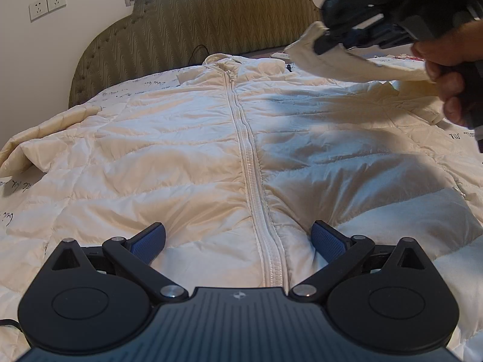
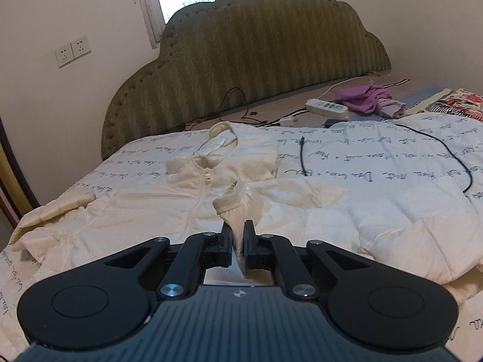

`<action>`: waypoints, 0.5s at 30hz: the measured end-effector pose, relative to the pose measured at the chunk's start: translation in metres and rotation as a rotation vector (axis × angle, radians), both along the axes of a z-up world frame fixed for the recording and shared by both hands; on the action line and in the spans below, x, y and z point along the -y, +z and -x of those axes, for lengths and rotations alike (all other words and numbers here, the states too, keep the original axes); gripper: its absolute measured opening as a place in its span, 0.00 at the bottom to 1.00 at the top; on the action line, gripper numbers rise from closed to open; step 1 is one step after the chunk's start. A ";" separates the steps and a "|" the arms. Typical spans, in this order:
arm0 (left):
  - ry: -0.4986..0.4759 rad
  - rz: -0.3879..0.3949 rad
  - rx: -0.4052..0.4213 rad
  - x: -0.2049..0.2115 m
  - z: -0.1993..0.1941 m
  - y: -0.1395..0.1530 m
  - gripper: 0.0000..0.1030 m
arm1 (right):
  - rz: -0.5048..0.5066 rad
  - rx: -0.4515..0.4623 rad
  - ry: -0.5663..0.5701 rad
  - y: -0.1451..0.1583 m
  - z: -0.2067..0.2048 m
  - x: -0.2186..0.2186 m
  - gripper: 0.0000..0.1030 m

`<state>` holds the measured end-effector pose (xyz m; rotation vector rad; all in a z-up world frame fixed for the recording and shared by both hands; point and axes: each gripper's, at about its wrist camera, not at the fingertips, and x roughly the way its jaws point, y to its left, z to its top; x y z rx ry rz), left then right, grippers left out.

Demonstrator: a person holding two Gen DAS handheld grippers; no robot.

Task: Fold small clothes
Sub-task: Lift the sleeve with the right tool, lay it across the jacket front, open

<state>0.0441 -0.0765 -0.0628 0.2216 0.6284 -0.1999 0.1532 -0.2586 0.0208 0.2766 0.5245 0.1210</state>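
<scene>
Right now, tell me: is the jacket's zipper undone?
No, the zipper runs closed up the front of the jacket to its collar.

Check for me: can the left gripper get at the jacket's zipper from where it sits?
Probably yes: the left gripper is open low over the jacket, the zipper running between its fingers, nothing covering it.

Cream jacket (image 1: 187, 150) lies zipped — right gripper (image 1: 324, 43) lifts its sleeve (image 1: 362, 66).

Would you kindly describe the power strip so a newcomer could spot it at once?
Start at the green scalloped headboard and follow its foot rightwards. The power strip lies there beside crumpled purple clothing. It is the only hard white bar among soft fabric and thin black cables.
</scene>
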 end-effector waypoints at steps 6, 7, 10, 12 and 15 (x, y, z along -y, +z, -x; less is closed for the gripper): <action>0.000 0.001 0.000 -0.001 0.000 0.000 1.00 | -0.034 -0.003 0.054 0.003 -0.011 -0.024 0.09; 0.000 0.003 -0.001 -0.001 0.000 0.000 1.00 | -0.035 -0.001 0.058 0.003 -0.012 -0.027 0.09; 0.000 0.012 -0.006 -0.001 -0.001 0.000 1.00 | -0.052 0.001 0.076 0.005 -0.014 -0.037 0.09; 0.000 0.020 -0.017 -0.002 -0.002 0.001 1.00 | -0.066 0.001 0.089 0.007 -0.015 -0.043 0.09; 0.000 0.041 -0.046 -0.007 -0.002 0.007 1.00 | -0.070 0.002 0.106 0.009 -0.017 -0.053 0.09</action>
